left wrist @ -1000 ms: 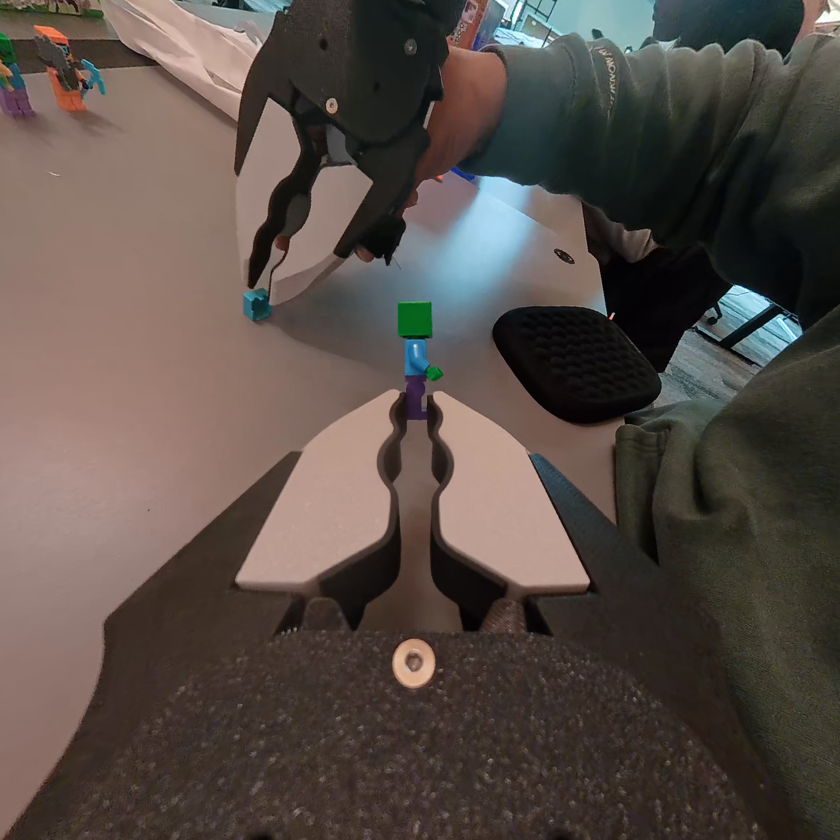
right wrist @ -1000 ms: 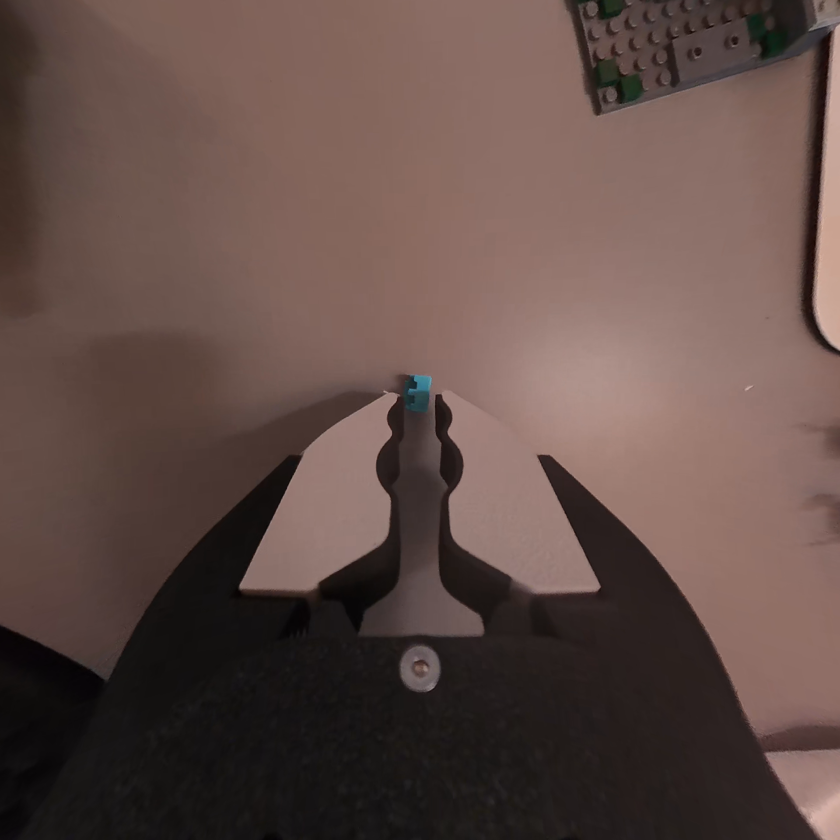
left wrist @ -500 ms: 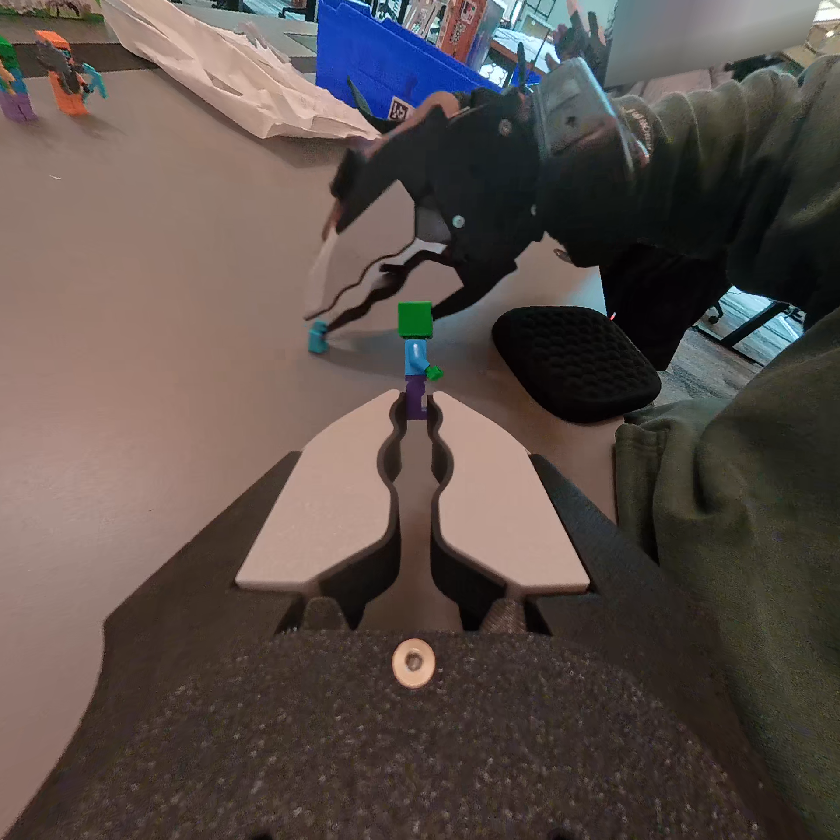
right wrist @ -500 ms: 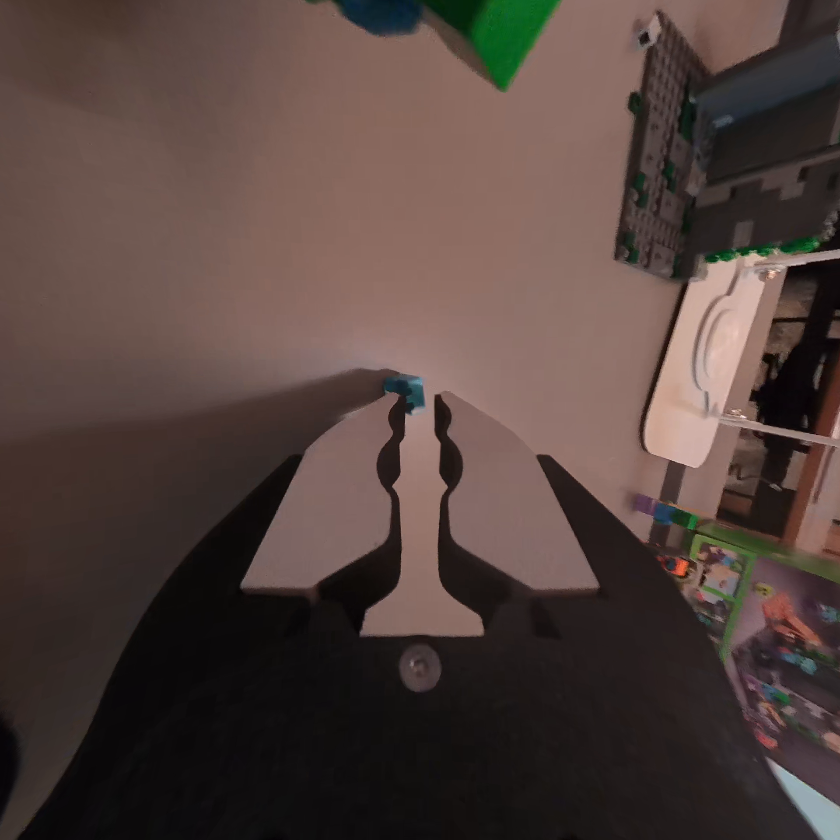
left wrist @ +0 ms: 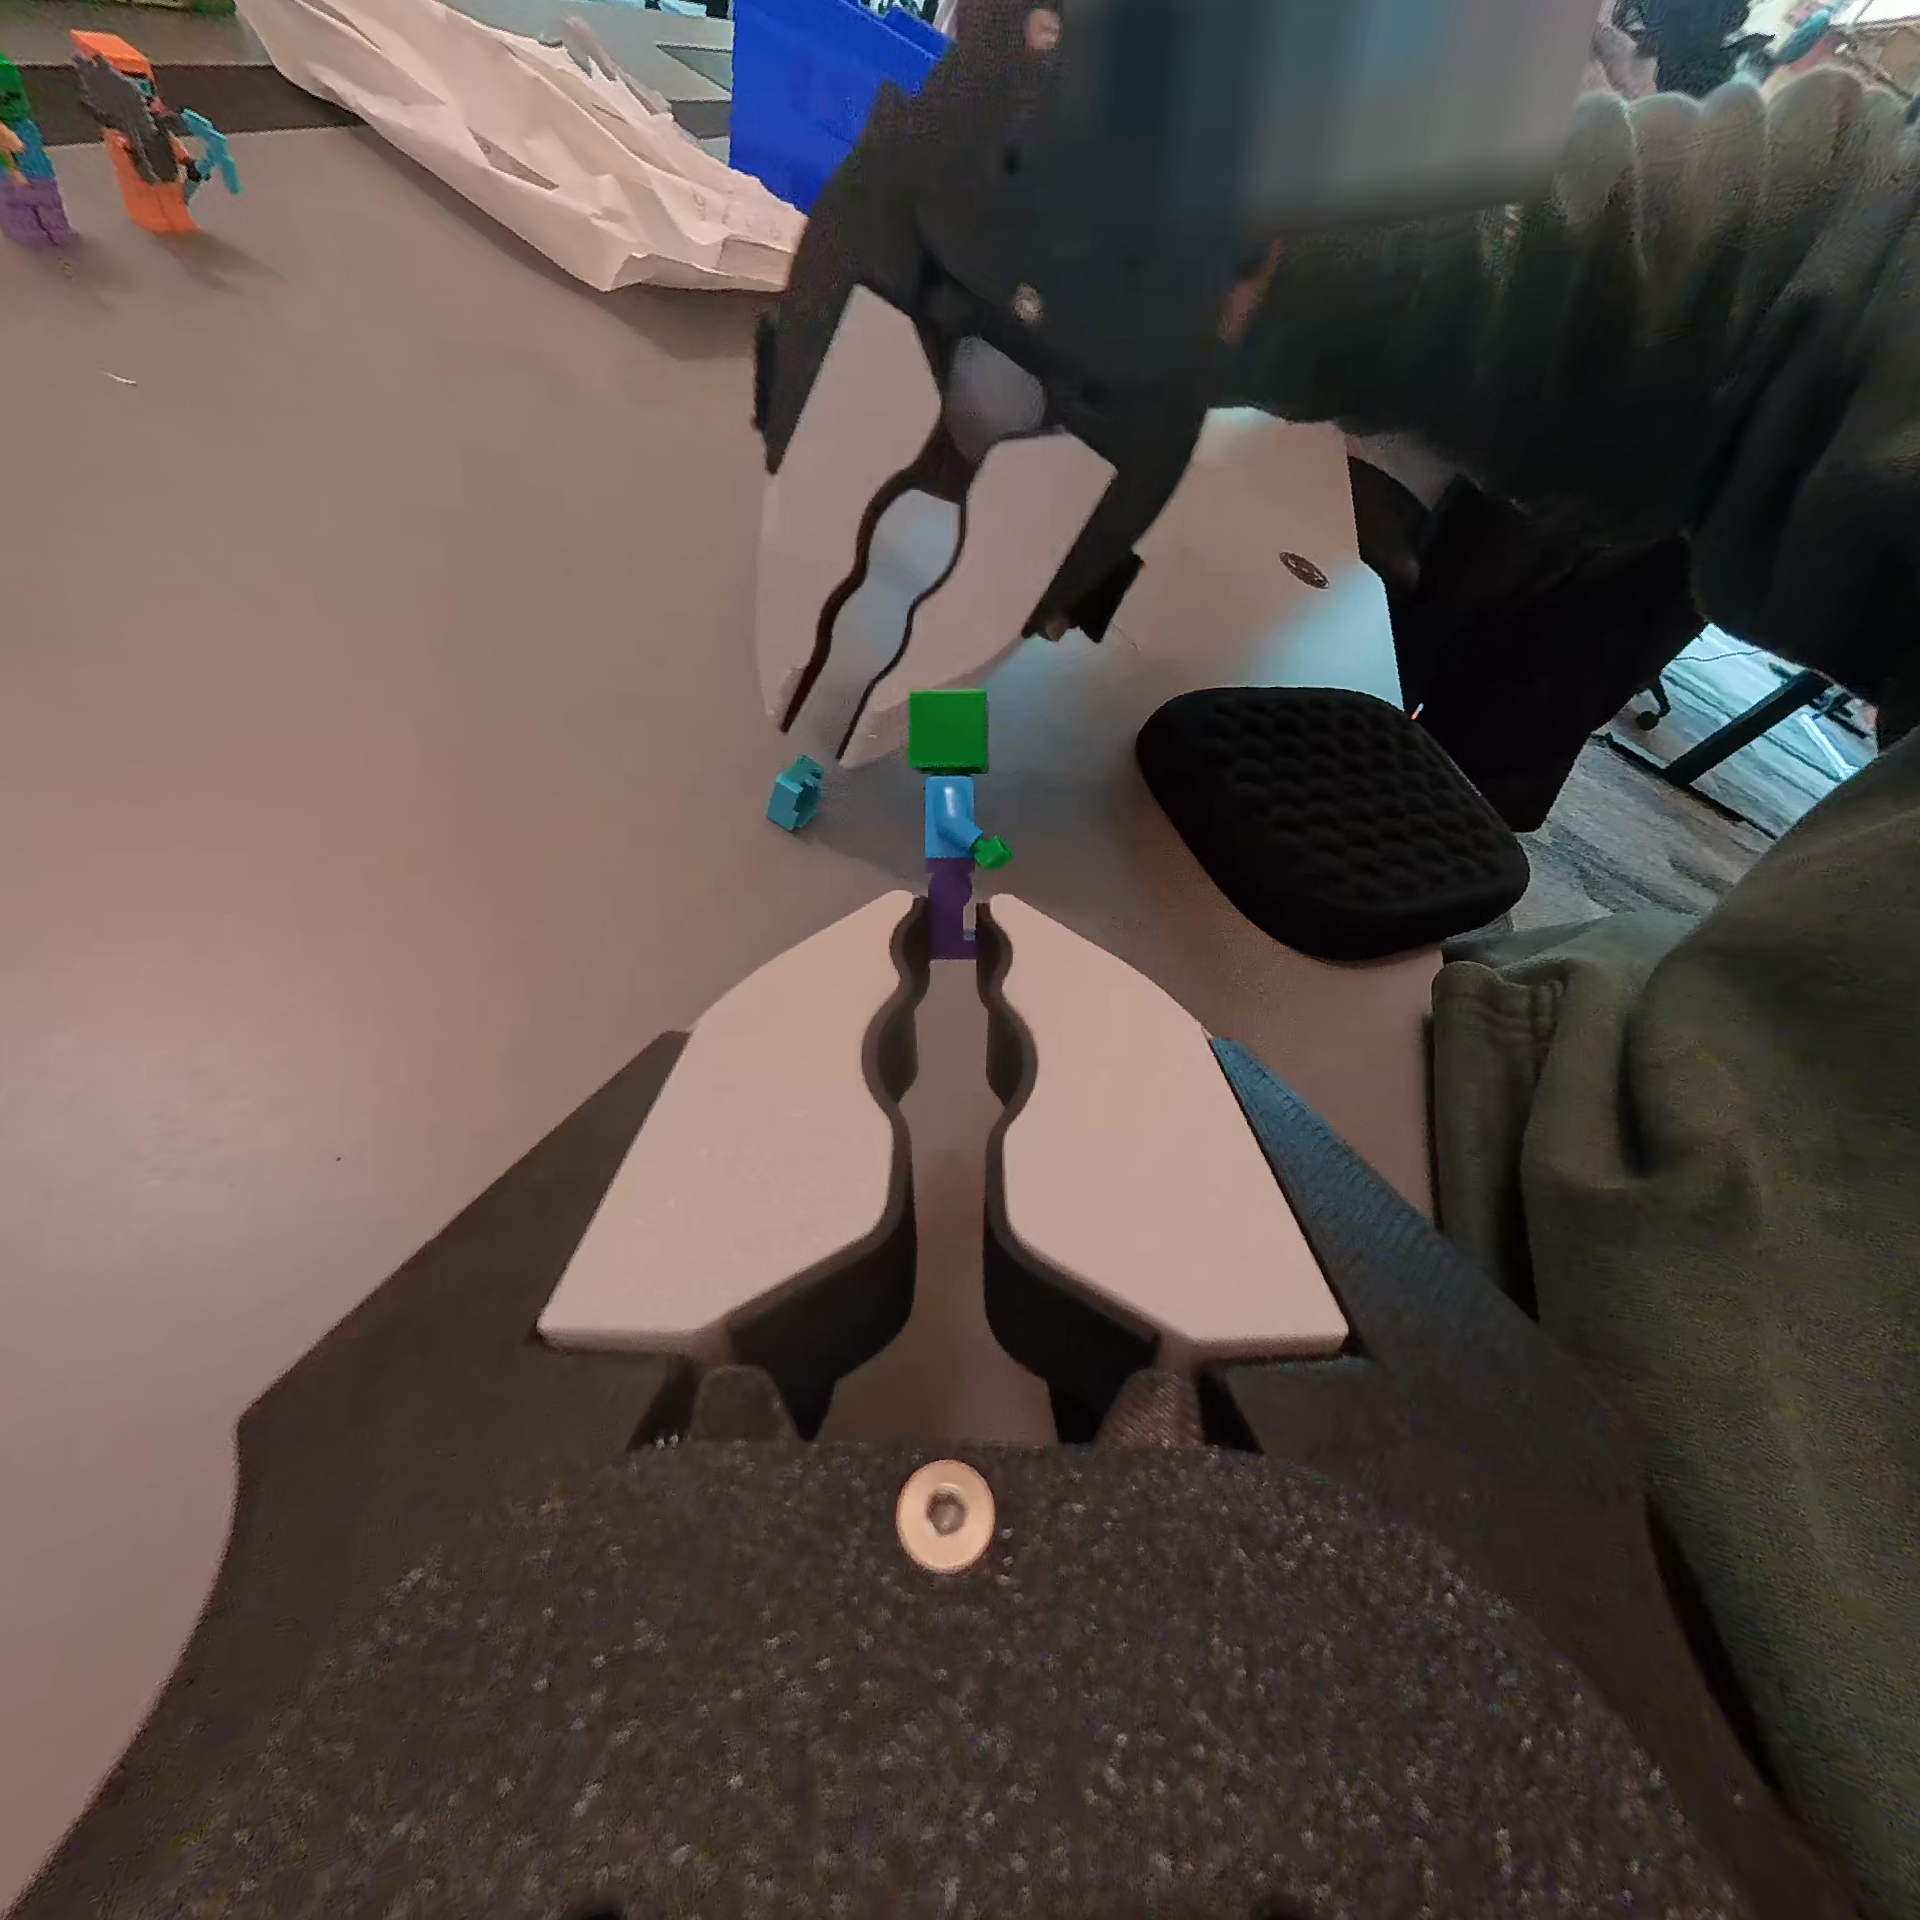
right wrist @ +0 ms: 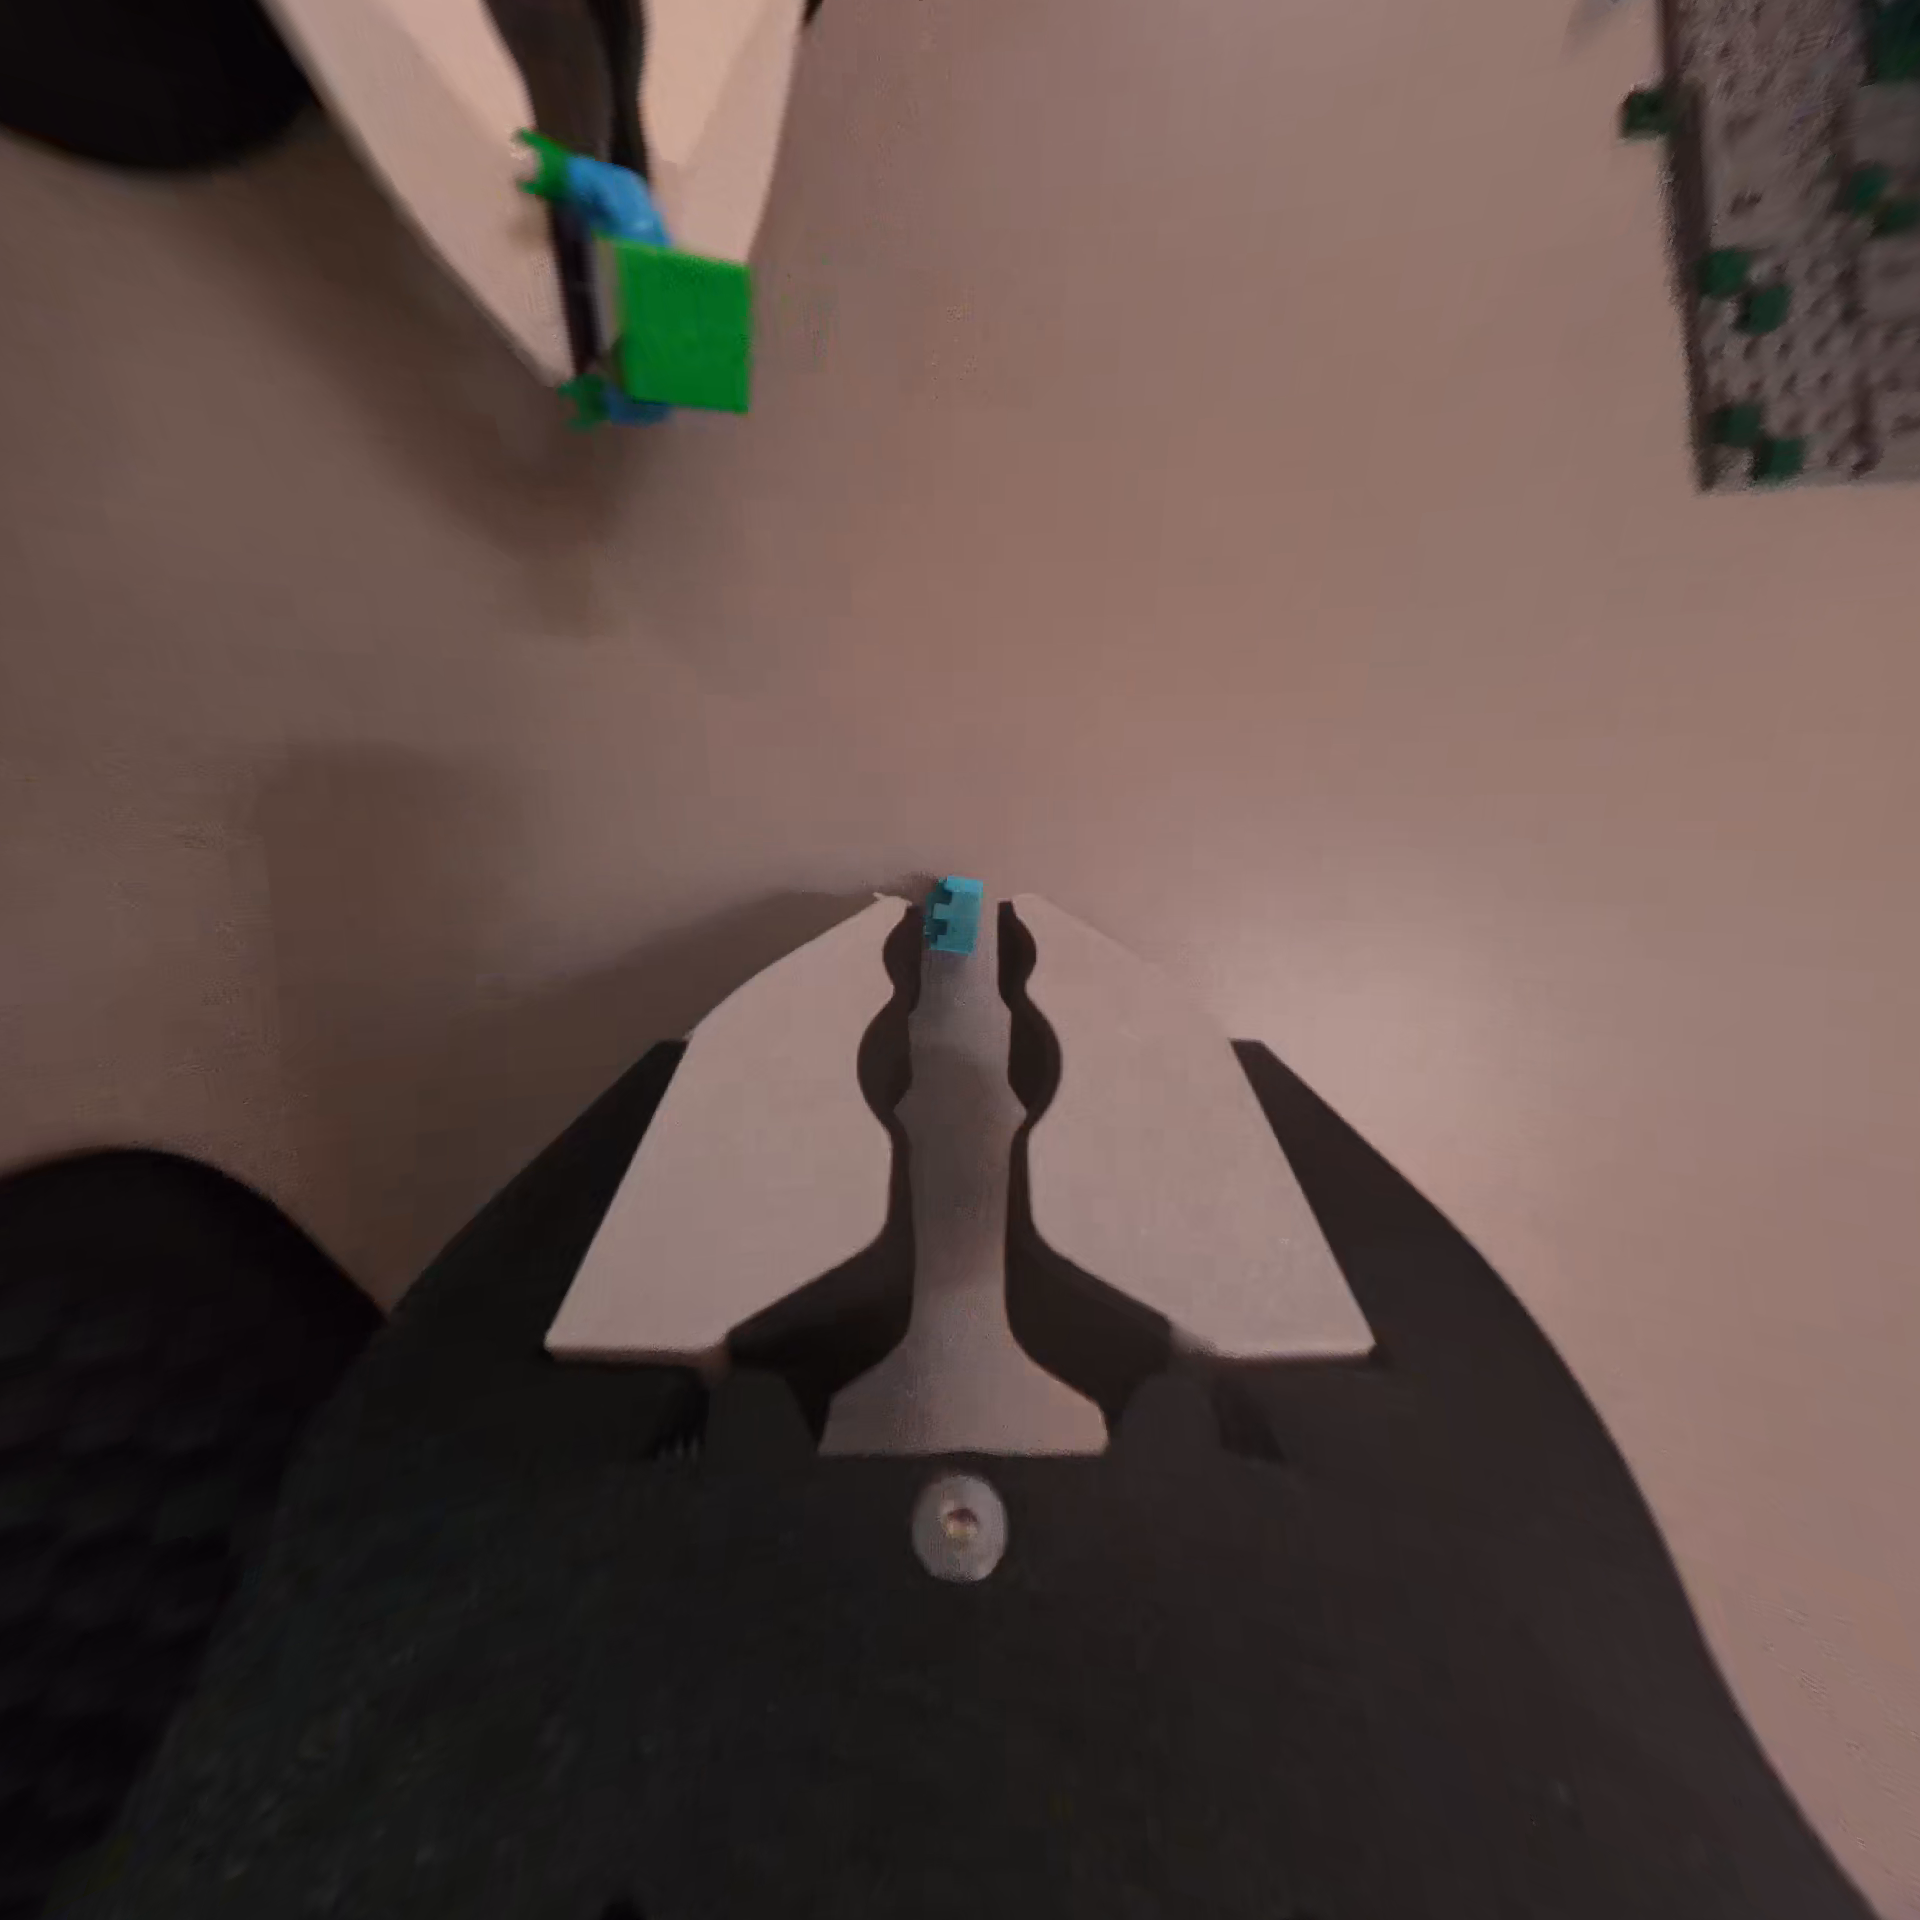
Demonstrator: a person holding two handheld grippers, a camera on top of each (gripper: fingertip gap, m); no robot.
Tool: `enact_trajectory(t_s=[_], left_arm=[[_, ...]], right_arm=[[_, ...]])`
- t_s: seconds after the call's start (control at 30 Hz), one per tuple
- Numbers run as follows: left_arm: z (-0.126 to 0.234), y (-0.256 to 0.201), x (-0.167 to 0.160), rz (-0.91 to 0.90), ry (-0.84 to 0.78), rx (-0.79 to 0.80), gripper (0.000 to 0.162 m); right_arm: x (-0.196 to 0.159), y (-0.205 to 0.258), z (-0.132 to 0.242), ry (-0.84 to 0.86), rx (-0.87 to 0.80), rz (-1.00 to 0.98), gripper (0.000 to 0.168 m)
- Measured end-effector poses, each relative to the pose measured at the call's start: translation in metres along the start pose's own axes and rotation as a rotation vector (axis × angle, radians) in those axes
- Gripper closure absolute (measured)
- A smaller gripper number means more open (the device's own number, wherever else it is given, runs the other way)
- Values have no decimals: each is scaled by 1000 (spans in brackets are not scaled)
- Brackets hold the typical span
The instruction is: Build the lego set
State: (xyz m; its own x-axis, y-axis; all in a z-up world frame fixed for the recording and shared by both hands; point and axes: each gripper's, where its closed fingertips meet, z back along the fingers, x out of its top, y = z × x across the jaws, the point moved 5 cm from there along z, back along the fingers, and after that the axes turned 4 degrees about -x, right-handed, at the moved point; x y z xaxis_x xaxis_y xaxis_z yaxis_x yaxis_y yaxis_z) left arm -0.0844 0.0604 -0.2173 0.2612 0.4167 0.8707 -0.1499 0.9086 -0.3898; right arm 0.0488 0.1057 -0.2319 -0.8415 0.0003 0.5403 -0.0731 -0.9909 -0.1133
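My left gripper [left wrist: 951, 920] is shut on the purple legs of a minifigure [left wrist: 948, 821] with a green head and blue torso, holding it upright. It also shows at the top left of the right wrist view [right wrist: 582, 260], with the minifigure [right wrist: 686, 332] in it. A small teal piece [left wrist: 795, 793] lies on the grey table just left of the minifigure. My right gripper [left wrist: 821, 732] points down just above this piece. In the right wrist view the gripper [right wrist: 951, 914] is slightly open, and the teal piece [right wrist: 956, 914] sits between its fingertips with a gap on each side.
A black padded mat [left wrist: 1330, 821] lies right of the minifigure. Crumpled white paper [left wrist: 520, 135] and a blue bin [left wrist: 821, 94] are at the back. Two built minifigures [left wrist: 145, 145] stand far left. A grey studded baseplate [right wrist: 1808, 260] lies off to one side. Across from one pair of fingers to the other is roughly 9 centimetres. About 20 centimetres separates my right fingertips from the grey studded baseplate [right wrist: 1808, 260].
My right gripper has swung from the far left toward the held minifigure, and the teal piece has slid along the table with it. My left gripper has stayed still.
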Motion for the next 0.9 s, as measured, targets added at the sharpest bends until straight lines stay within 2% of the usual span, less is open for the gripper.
enact_trajectory(t_s=[0.3,0.47,0.63,0.77,0.9], left_arm=[[1,1,0,8,0,-7,154],[1,1,0,12,-3,-10,154],[2,1,0,13,-6,-9,154],[1,1,0,10,-4,-9,154],[1,1,0,5,-1,-8,154]], right_arm=[[-8,-16,-9,-7,293,-210,155],[-5,-10,-15,-13,335,-200,160],[0,4,-12,-9,177,5,162],[1,17,-11,21,-125,334,163],[-2,32,-12,61,-330,541,163]])
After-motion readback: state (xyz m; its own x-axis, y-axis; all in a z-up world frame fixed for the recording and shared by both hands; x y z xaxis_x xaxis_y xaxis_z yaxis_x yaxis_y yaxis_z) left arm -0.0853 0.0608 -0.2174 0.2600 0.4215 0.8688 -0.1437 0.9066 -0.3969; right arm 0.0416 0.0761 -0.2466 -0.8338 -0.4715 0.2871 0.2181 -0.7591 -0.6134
